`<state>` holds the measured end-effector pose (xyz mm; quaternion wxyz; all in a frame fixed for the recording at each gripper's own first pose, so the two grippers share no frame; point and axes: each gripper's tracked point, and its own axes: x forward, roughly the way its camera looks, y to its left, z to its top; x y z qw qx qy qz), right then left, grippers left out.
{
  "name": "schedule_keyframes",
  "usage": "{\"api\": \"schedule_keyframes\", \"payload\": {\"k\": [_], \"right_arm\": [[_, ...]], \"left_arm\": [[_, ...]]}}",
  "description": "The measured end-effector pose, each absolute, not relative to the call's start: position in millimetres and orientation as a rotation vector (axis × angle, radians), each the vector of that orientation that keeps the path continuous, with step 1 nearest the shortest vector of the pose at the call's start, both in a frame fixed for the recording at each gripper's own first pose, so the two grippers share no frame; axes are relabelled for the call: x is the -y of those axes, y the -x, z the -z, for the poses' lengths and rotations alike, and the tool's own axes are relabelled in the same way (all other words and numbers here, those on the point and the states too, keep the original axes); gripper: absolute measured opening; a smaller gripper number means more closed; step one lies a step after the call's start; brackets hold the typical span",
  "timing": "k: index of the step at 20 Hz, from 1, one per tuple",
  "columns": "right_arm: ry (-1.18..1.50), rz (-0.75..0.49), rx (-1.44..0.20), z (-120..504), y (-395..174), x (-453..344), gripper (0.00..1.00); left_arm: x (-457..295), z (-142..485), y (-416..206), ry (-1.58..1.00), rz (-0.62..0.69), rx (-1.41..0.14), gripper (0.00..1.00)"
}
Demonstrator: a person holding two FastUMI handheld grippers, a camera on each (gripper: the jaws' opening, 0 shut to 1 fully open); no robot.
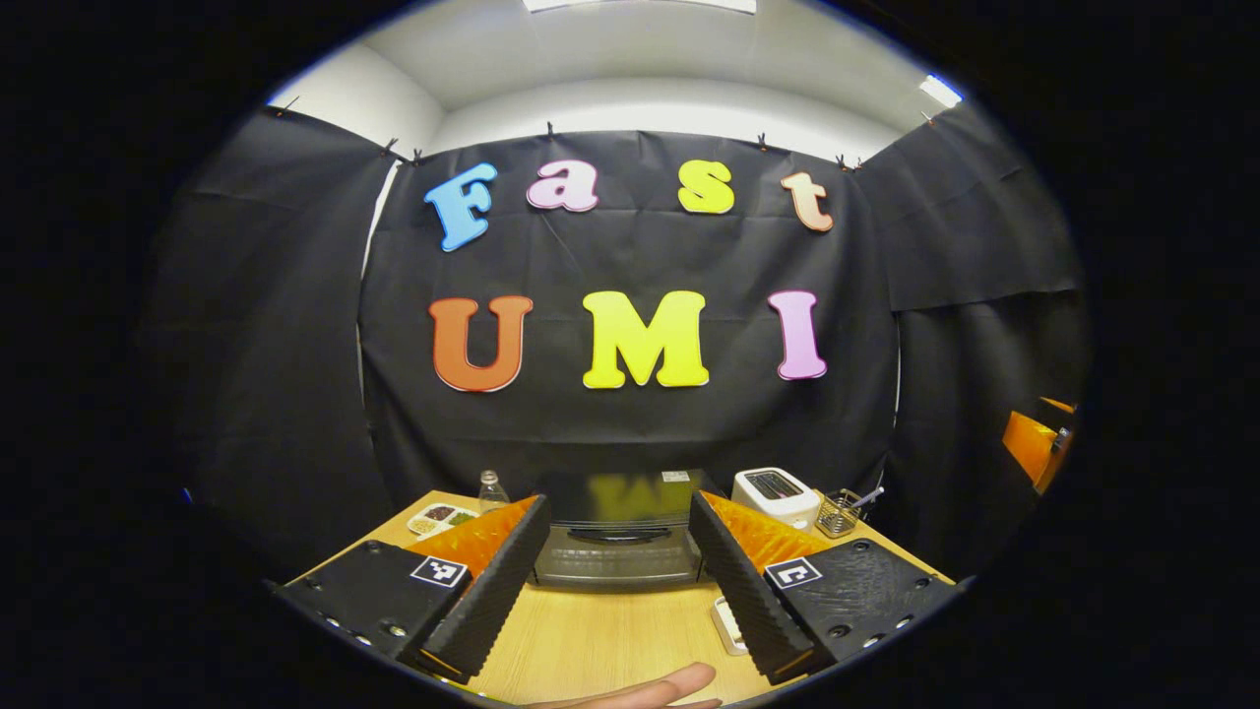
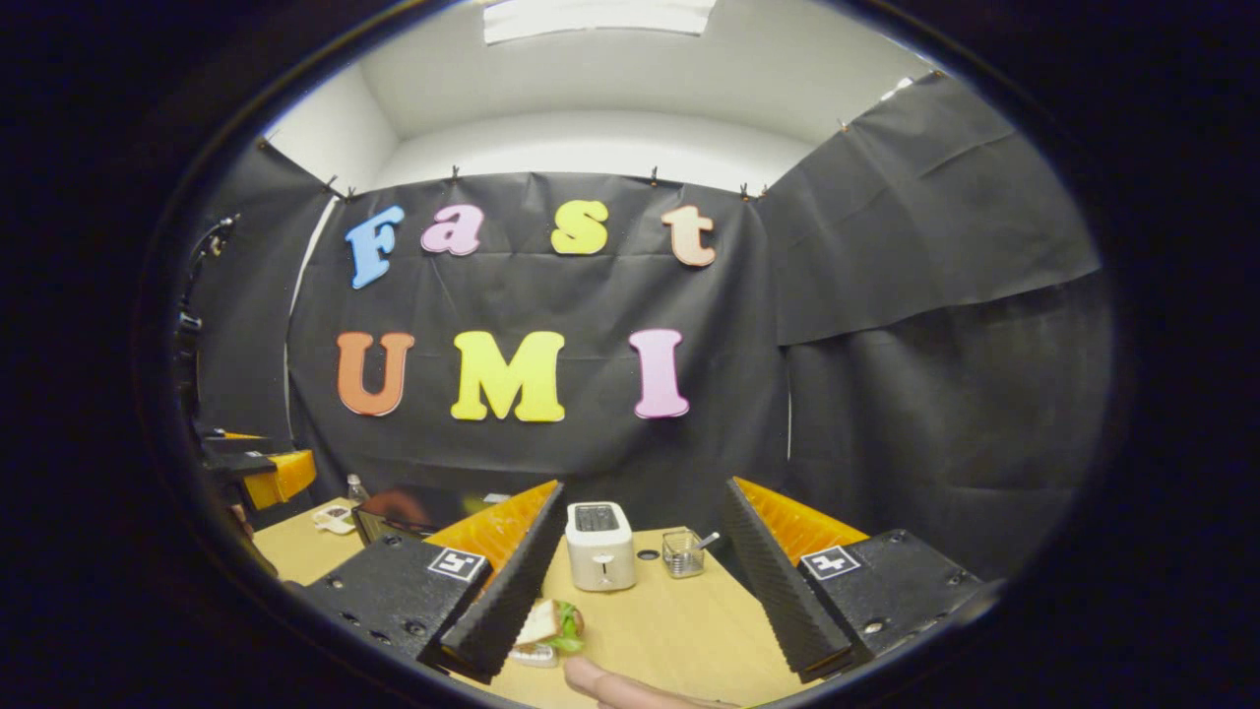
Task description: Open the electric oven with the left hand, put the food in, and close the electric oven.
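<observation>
Left gripper hangs wide open, holding nothing, aimed at the oven at the far table edge, door shut. Right gripper gapes empty too; the sandwich lies near its left finger, the toaster beyond. Nothing done yet: opening, loading and closing all remain.

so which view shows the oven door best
The left gripper view: the electric oven sits straight ahead between the open fingers, door shut, handle facing. The right gripper view catches just its top corner behind a finger.
</observation>
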<state>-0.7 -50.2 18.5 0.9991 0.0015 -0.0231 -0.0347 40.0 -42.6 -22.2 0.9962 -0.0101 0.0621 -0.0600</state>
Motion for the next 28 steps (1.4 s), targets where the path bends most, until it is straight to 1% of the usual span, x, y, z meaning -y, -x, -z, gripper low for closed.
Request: {"api": "schedule_keyframes", "payload": {"k": [1, 2, 6, 7, 9, 11, 12, 13, 14, 15, 16, 17, 18, 19, 20, 22, 23, 24, 25, 26, 28], "right_arm": [[-0.014, 0.067, 0.043, -17.0, -0.9, 49.2, 0.92], [-0.027, 0.062, 0.044, -15.3, -3.1, 47.5, 1.00], [-0.037, 0.057, 0.045, -5.4, -12.2, 50.4, 1.00], [-0.030, 0.073, 0.059, -6.3, -14.8, 55.4, 0.92], [-0.013, 0.089, 0.070, -2.2, -17.7, 59.6, 0.92], [-0.007, 0.081, 0.070, 3.3, -17.0, 61.9, 0.92], [-0.012, 0.080, 0.067, 5.8, -17.3, 66.8, 1.00], [-0.018, 0.081, 0.066, 7.8, -17.8, 71.7, 1.00], [-0.024, 0.086, 0.067, 9.0, -17.4, 78.0, 0.92], [-0.026, 0.093, 0.070, 9.8, -17.4, 84.1, 1.00], [-0.028, 0.099, 0.074, 11.1, -17.7, 88.1, 1.00], [-0.028, 0.102, 0.076, 11.4, -16.5, 91.6, 0.92], [-0.031, 0.103, 0.079, 13.0, -15.4, 93.7, 1.00], [-0.034, 0.103, 0.080, 13.0, -14.0, 96.0, 0.92], [-0.034, 0.101, 0.082, 14.4, -12.5, 97.7, 1.00], [-0.027, 0.094, 0.087, 14.8, -9.9, 99.8, 1.00], [-0.025, 0.094, 0.091, 14.4, -8.5, 101.4, 0.92], [-0.029, 0.092, 0.100, 13.2, -6.0, 103.1, 1.00], [-0.039, 0.082, 0.118, 10.3, -4.1, 102.0, 0.92], [-0.050, 0.068, 0.140, 5.8, -2.8, 98.9, 1.00], [-0.067, 0.054, 0.167, 5.5, -0.6, 99.4, 1.00]], "left_arm": [[43.0, 30.9, -47.7, 0.019, 0.132, -0.143, 0.94], [42.3, 37.9, -58.4, 0.010, 0.136, -0.160, 0.94], [40.0, 80.8, -104.9, -0.028, 0.123, -0.270, 0.95], [36.8, 90.8, -115.8, -0.037, 0.107, -0.293, 0.95], [35.1, 110.8, -137.7, -0.051, 0.092, -0.348, 0.96], [38.4, 128.5, -156.9, -0.058, 0.084, -0.396, 0.96], [42.2, 136.9, -164.6, -0.060, 0.091, -0.417, 0.96], [46.3, 143.5, -173.7, -0.063, 0.092, -0.431, 0.97], [48.6, 148.7, -184.1, -0.065, 0.090, -0.438, 0.97], [52.8, 155.9, -191.6, -0.060, 0.090, -0.458, 0.96], [58.6, 161.3, -197.7, -0.050, 0.097, -0.471, 0.97], [62.4, 165.8, -202.1, -0.042, 0.097, -0.484, 0.97], [65.0, 168.8, -206.3, -0.033, 0.091, -0.489, 0.97], [68.2, 170.3, -210.1, -0.024, 0.094, -0.491, 0.96], [69.8, 174.2, -213.9, -0.017, 0.092, -0.499, 0.96], [67.4, 186.3, -220.1, -0.024, 0.076, -0.524, 0.96], [63.8, 191.8, -223.7, -0.025, 0.066, -0.535, 0.97], [60.7, 200.3, -223.8, -0.023, 0.056, -0.563, 0.97], [58.4, 202.3, -225.3, -0.026, 0.044, -0.562, 0.97], [57.2, 204.9, -226.5, -0.017, 0.037, -0.556, 0.99], [59.4, 202.9, -228.5, -0.012, 0.042, -0.554, 0.99]]}}
